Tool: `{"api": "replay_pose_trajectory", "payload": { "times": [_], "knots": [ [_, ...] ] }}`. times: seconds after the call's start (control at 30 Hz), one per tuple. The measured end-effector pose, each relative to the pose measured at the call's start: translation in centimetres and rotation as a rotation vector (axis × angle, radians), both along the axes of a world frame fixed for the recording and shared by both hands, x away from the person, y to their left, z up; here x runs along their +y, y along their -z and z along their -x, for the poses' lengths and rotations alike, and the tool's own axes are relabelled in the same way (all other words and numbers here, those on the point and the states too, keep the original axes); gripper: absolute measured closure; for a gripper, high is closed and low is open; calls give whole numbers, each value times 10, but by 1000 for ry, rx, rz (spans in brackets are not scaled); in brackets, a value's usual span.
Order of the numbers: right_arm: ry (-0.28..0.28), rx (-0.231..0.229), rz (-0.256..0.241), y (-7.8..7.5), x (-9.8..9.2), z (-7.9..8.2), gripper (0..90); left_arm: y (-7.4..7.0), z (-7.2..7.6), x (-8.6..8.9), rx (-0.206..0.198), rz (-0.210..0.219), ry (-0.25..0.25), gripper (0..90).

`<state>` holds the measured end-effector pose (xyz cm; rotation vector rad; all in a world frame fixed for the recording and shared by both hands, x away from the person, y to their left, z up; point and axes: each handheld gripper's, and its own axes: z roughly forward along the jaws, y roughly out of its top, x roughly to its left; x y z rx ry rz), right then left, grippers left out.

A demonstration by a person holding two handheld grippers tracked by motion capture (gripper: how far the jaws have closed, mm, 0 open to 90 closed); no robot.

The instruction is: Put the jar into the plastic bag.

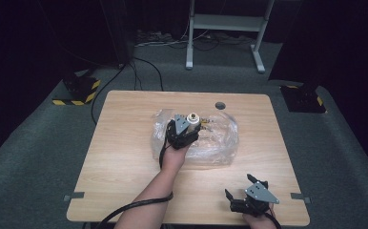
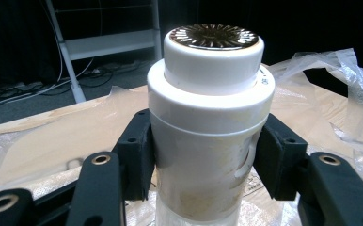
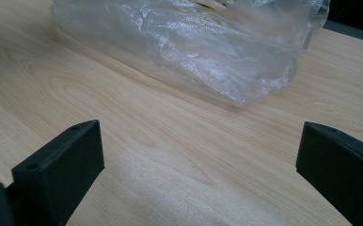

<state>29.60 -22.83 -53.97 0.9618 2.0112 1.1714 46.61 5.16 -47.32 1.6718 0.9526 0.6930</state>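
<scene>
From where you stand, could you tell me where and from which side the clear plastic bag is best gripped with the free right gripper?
Judging by its pose, grip the crumpled near edge of the plastic bag, coming in low across the table from the person's side. The film bunches into folds there, and the open right gripper already faces it. The left gripper holds the white jar further in.

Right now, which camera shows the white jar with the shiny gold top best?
The left gripper view: the white jar stands close up and upright, clamped between the left tongs. The high view shows it small over the plastic bag. The right gripper view shows the bag and the open right tongs.
</scene>
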Motion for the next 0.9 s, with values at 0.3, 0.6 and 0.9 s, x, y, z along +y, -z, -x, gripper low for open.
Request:
{"api": "replay_pose_trajectory", "payload": {
  "times": [0.3,0.6,0.9],
  "knots": [
    [-1,1,0,0,0,0,9,-4,-2,0,28,1,14,436],
    [1,1,2,0,0,0,9,-11,-3,-1,41,3,-2,165],
    [-1,2,6,0,1,0,9,-18,2,1,47,15,37,16]
  ]
}}
